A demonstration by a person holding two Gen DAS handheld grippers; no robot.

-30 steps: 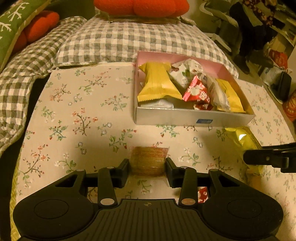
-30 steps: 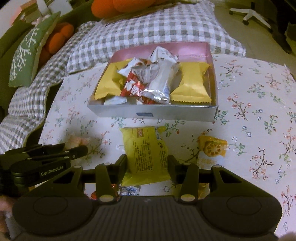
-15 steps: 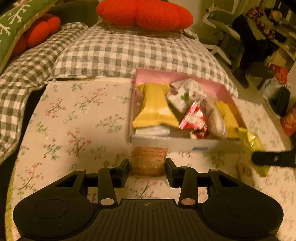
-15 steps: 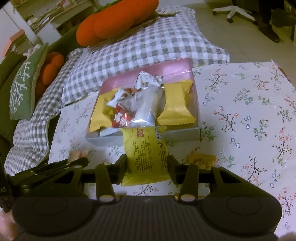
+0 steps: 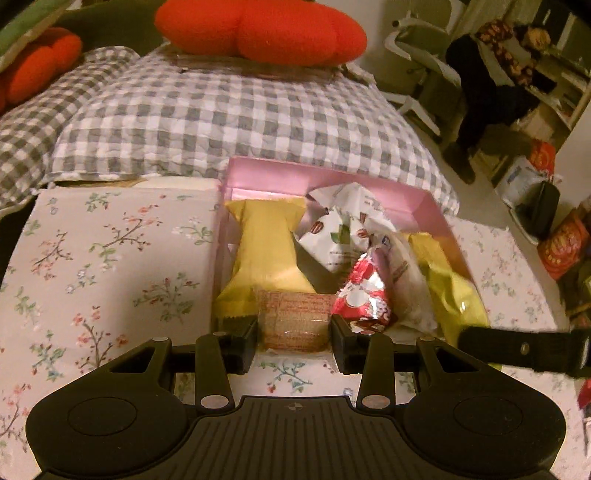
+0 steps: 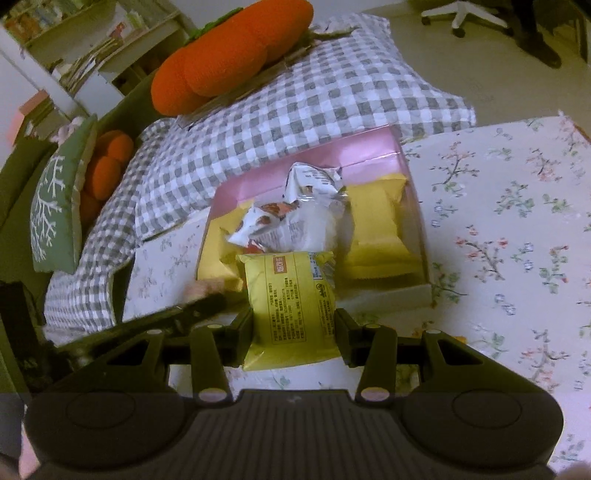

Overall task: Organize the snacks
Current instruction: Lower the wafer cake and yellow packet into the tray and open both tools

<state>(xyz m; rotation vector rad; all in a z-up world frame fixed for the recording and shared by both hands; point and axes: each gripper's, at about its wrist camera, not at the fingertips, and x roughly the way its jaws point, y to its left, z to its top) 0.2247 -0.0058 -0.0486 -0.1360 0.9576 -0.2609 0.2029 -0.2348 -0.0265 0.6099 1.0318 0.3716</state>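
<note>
A pink box (image 5: 321,181) holding several wrapped snacks sits at the far side of the floral table; it also shows in the right wrist view (image 6: 332,158). My left gripper (image 5: 293,332) is shut on a small clear-wrapped tan snack (image 5: 293,321), held over the box's near edge. My right gripper (image 6: 293,325) is shut on a yellow packet (image 6: 291,306), held over the box's near wall. That packet (image 5: 454,295) and the right gripper's finger (image 5: 517,349) show at the right of the left wrist view. The left gripper's finger (image 6: 177,314) shows at the left of the right wrist view.
A grey checked cushion (image 5: 240,114) with an orange plush (image 5: 258,26) lies behind the box. A green pillow (image 6: 55,206) is at the far left. A small orange snack (image 6: 458,338) lies on the floral cloth (image 6: 517,240) near my right gripper.
Both grippers have lifted and moved forward with their snacks, from above the cloth in front of the box to over its near edge.
</note>
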